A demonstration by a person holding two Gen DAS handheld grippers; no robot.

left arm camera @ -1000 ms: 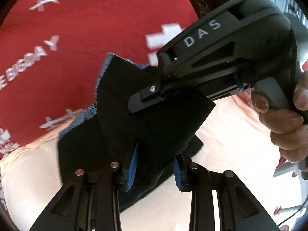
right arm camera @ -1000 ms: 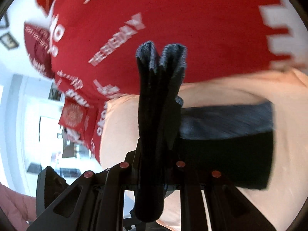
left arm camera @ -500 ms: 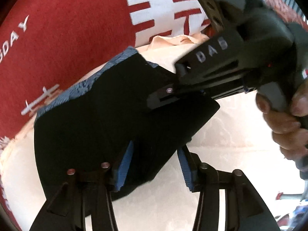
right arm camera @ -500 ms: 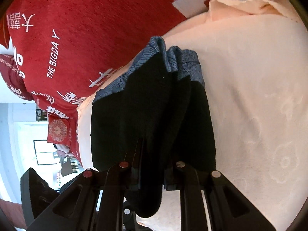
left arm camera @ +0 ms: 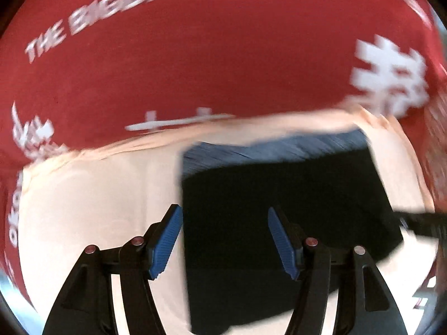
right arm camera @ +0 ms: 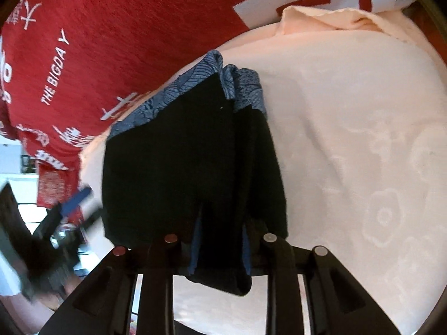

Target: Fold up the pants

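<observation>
Now one folded pair of pants (right arm camera: 192, 153), left gripper (left arm camera: 225, 240) opening empty, right gripper (right arm camera: 220, 251) opening around it.

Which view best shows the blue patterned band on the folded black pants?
The right wrist view: the blue patterned band is sharp there, its printed lines visible along the pants' far edge. The left wrist view shows the same band only as a motion-blurred strip.

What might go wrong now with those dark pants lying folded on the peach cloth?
1. The right hand-held gripper is opening with a fold of the pants between its pads; pulling away could drag it open.
2. The blue patterned band looks bunched, so the stack may sit uneven.
3. The peach cloth is wrinkled near its far edge.
</observation>
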